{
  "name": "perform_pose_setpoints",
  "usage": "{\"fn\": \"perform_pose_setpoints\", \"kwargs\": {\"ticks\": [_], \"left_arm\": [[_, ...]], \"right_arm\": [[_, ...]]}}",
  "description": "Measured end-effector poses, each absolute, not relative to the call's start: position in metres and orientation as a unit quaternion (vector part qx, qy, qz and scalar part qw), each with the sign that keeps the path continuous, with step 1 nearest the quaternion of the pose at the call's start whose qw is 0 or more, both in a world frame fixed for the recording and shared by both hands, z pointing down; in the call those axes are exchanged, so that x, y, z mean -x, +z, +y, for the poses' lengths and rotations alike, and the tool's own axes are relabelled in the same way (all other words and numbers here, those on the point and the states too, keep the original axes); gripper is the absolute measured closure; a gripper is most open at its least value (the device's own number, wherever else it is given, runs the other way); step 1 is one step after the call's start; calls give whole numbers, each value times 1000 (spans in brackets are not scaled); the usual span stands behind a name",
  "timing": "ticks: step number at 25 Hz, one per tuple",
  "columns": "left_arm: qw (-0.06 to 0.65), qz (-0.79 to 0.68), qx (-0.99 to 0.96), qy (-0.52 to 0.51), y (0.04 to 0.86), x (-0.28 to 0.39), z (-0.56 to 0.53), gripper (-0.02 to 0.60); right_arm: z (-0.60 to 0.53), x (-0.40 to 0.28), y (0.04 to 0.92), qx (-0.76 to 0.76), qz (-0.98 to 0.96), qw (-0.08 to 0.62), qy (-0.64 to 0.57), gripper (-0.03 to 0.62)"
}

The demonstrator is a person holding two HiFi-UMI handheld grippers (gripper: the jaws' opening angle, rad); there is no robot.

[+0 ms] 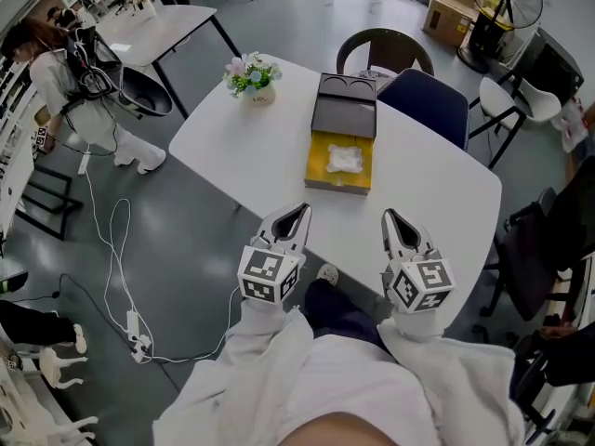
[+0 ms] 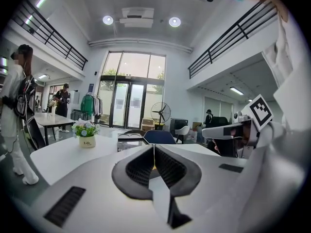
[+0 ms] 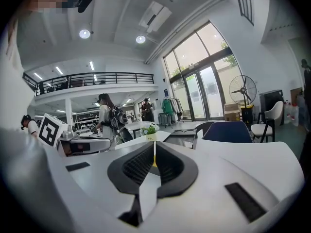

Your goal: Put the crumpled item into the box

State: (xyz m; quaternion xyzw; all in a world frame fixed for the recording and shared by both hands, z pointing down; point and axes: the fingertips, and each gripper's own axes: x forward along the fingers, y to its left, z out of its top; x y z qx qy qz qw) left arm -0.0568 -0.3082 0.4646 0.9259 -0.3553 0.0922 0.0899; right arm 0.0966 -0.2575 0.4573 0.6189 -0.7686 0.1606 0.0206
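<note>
A flat box (image 1: 313, 163) with a yellow inside and a dark lid (image 1: 345, 105) folded back lies on the white table (image 1: 437, 193). A crumpled white item (image 1: 342, 159) rests inside it. My left gripper (image 1: 302, 211) hovers at the table's near edge, a little short of the box, its jaws shut with nothing between them. My right gripper (image 1: 389, 216) is beside it to the right, also shut and empty. The left gripper view shows its closed jaws (image 2: 154, 148) and the box lid (image 2: 127, 141) beyond. The right gripper view shows its jaws (image 3: 155, 148) pressed together.
A small pot of flowers (image 1: 253, 78) stands at the table's far left corner. Chairs (image 1: 428, 100) crowd the far side, a fan (image 1: 502, 7) behind them. A person (image 1: 56, 82) stands at the left by another table (image 1: 158, 26). Cables (image 1: 116, 249) lie on the floor.
</note>
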Motion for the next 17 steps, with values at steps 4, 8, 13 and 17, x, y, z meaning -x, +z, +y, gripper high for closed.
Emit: {"fn": "perform_pose_setpoints", "kwargs": {"ticks": [4, 8, 13, 17], "left_arm": [[91, -353, -926, 96, 468, 56, -305, 561], [92, -350, -927, 101, 470, 54, -302, 561], [91, -346, -928, 106, 471, 52, -299, 561], [93, -345, -927, 110, 475, 54, -296, 561]], "right_arm": [[-256, -95, 460, -617, -770, 22, 162, 556], [-255, -94, 461, -616, -770, 23, 164, 556], [-252, -93, 462, -614, -771, 22, 167, 556], [-250, -90, 464, -611, -773, 22, 169, 556]]}}
